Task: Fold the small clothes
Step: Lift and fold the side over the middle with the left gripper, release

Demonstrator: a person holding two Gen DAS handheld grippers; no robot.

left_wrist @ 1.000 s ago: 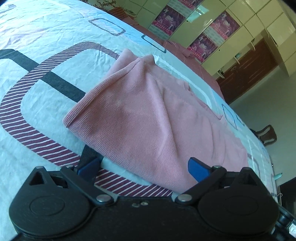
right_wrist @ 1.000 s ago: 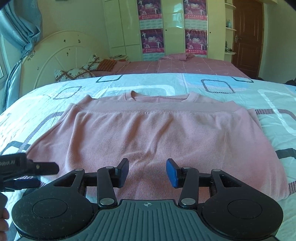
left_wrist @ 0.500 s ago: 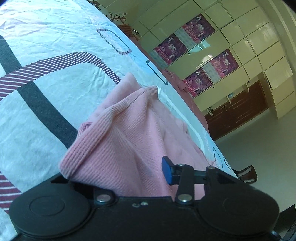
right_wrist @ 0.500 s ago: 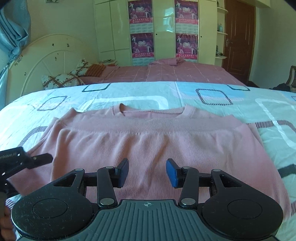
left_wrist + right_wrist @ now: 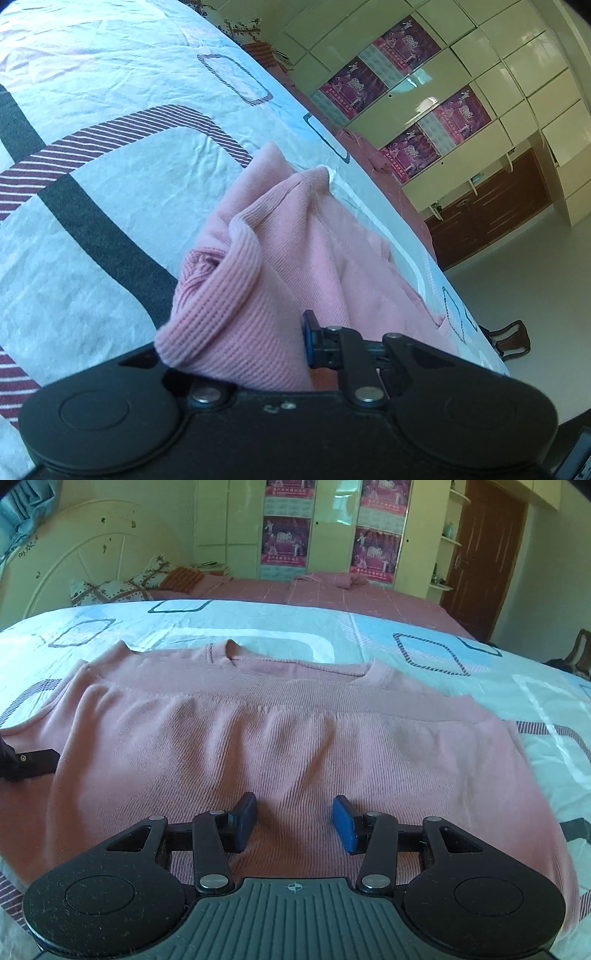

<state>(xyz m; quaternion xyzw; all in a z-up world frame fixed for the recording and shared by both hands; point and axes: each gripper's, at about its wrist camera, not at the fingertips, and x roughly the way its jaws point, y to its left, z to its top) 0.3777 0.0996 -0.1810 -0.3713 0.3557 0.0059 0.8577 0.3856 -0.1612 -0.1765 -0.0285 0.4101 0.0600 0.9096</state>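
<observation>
A pink ribbed sweater (image 5: 280, 738) lies spread flat on the patterned bedsheet (image 5: 461, 653), neck away from me. In the left wrist view its corner (image 5: 236, 295) is bunched up and lifted into folds. My left gripper (image 5: 295, 347) is closing on that corner, with the cloth pinched between the jaws; one blue pad (image 5: 308, 343) shows, the other is buried under fabric. The left gripper (image 5: 26, 764) also pokes in at the sweater's left edge in the right wrist view. My right gripper (image 5: 295, 821) hovers open over the sweater's near hem, nothing pinched between its blue pads.
The sheet (image 5: 92, 155) stretches wide to the left of the sweater. Behind it stands a second bed with a pink cover (image 5: 332, 594), pillows (image 5: 110, 590) and a white headboard (image 5: 66, 554). Wardrobes with posters (image 5: 284, 539), a brown door (image 5: 487, 554) and a chair (image 5: 509, 336) line the room.
The left jaws went from wide open to closed on the sweater's corner, bunching the cloth up. The right gripper moved lower over the near hem, still open.
</observation>
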